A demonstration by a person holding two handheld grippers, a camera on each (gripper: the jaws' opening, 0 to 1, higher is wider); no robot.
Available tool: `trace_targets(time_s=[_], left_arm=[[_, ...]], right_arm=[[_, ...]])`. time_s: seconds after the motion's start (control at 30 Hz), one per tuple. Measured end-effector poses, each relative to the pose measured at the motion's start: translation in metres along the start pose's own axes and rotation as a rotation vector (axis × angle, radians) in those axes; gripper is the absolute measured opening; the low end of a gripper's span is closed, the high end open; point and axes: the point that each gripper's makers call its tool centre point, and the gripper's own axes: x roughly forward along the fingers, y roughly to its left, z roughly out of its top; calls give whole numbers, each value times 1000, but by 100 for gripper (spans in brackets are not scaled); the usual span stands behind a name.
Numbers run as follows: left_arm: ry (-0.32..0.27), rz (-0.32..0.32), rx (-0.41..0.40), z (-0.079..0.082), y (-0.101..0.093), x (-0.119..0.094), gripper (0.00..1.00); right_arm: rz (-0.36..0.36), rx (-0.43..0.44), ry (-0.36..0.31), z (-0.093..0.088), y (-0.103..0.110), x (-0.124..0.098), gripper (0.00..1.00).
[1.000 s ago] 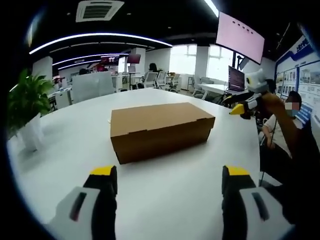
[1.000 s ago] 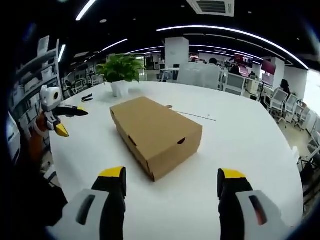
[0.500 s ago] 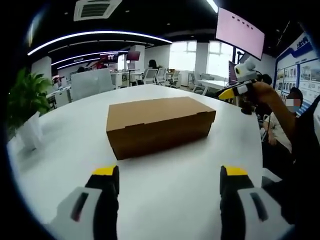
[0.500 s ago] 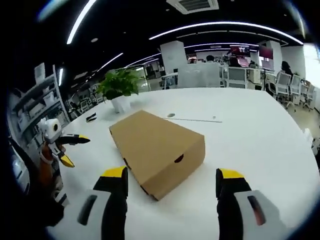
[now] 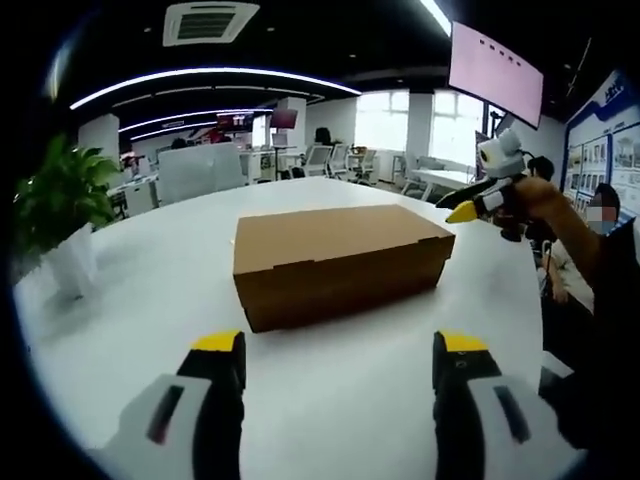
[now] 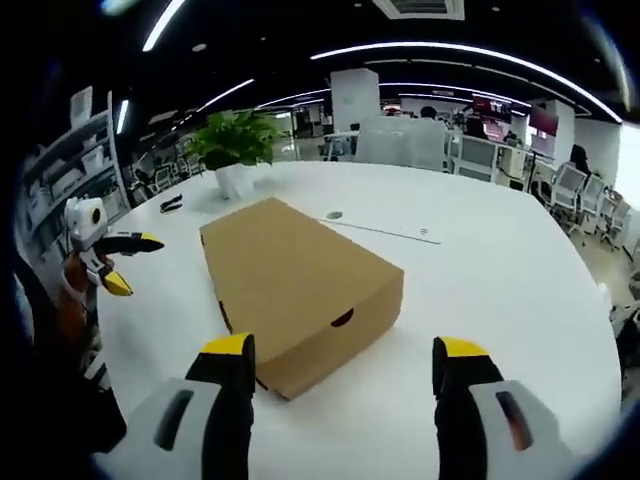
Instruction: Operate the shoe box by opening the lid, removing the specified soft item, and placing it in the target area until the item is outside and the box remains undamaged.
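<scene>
The shoe box (image 5: 340,262) (image 6: 297,285) sits closed on the white table (image 5: 150,300) (image 6: 500,280), plain brown cardboard with its lid down flush; no brand, label or print can be read on any face you see. A small half-round notch cuts the end wall that faces your right gripper view.

Your left gripper (image 5: 340,370) hovers short of the box's long side, jaws spread wide with nothing between them. Your right gripper (image 6: 343,375) hangs just before the box's near corner, jaws likewise apart and empty. Each gripper appears in the other's view, held up off the table beside the box (image 5: 480,205) (image 6: 108,262).

A potted plant (image 5: 60,215) (image 6: 235,150) in a white pot stands near the table's edge, well apart from the box. A thin pale strip (image 6: 385,230) lies on the table beyond the box. A pink wall screen (image 5: 495,72) carries lines too small to read, and the blue wall panels (image 5: 605,150) are equally illegible.
</scene>
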Motion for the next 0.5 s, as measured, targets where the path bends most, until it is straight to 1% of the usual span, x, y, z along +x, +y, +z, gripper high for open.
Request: trace_targets(time_s=[0.07, 0.17, 0.27, 0.33, 0.37, 0.5], left_arm=[[-16, 7, 6, 2, -1, 0, 78], [-15, 6, -2, -1, -1, 0, 78], [2, -4, -1, -9, 0, 2, 76], [25, 4, -15, -15, 3, 3, 79], [33, 8, -15, -16, 4, 2, 78], [27, -4, 10, -11, -1, -2, 77]], right_arm=[[16, 28, 8, 0, 0, -1, 74], [27, 38, 3, 1, 3, -3, 74], [36, 44, 13, -2, 4, -2, 74], [43, 51, 20, -3, 6, -1, 74], [44, 50, 21, -3, 7, -1, 74], [46, 38, 39, -3, 7, -1, 75]])
